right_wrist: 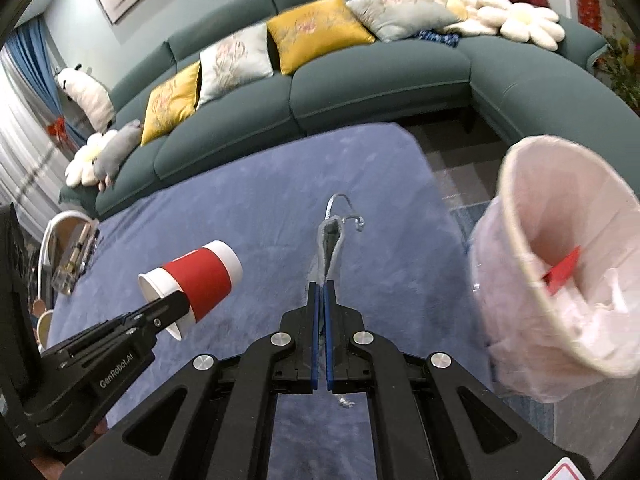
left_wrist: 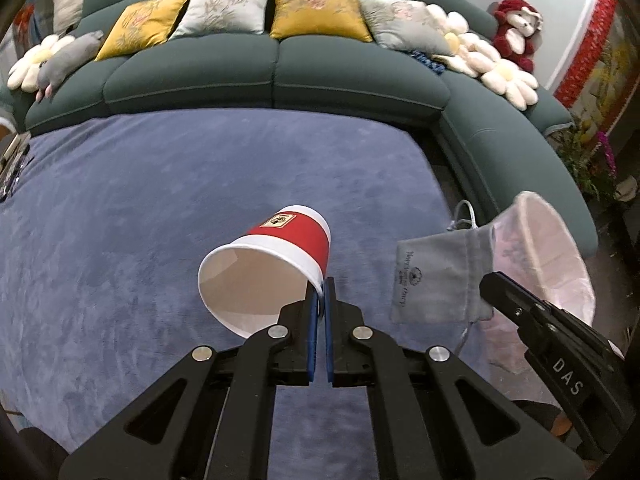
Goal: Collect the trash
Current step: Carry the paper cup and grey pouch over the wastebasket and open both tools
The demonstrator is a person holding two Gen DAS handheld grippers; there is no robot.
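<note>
Bin direction: the lined trash bin (right_wrist: 560, 280) lies to the right of both grippers, nearer the right one.
Left gripper (left_wrist: 320, 292): jaws pinched on the rim of the red paper cup (left_wrist: 276, 256), cup lying sideways, mouth toward the camera.
Right gripper (right_wrist: 322, 292): jaws closed on the grey drawstring pouch (right_wrist: 330, 248), which extends forward from the tips.
Height: both items held above the blue rug (left_wrist: 160, 200).

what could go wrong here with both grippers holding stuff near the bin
1. The left gripper pinches the red paper cup only by a thin bit of its rim, so the cup may slip out or crumple before reaching the trash bin.
2. The grey drawstring pouch hangs from the right gripper with loose cords that could snag on the bin's rim.
3. Both grippers sit close together, so they might bump at the bin.
</note>
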